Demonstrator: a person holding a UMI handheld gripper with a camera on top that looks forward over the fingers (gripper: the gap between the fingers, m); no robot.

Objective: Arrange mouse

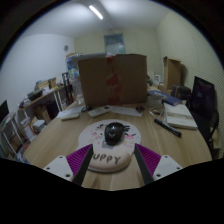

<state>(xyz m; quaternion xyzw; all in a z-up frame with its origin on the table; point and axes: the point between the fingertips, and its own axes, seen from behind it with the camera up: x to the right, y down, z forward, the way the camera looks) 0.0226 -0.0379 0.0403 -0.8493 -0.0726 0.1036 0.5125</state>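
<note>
Mouse point(114, 133) lengthwise away from open claw point(108, 170), on round pad point(108, 157).

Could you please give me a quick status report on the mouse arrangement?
Tongs open, holding nothing. Mouse sits on the round pad, just ahead of the fingers. Cardboard box well beyond; nothing in the way.

Round wooden table point(60, 140), cardboard box point(112, 78), round mousepad point(108, 158), book point(182, 118), pen point(166, 128)
</note>
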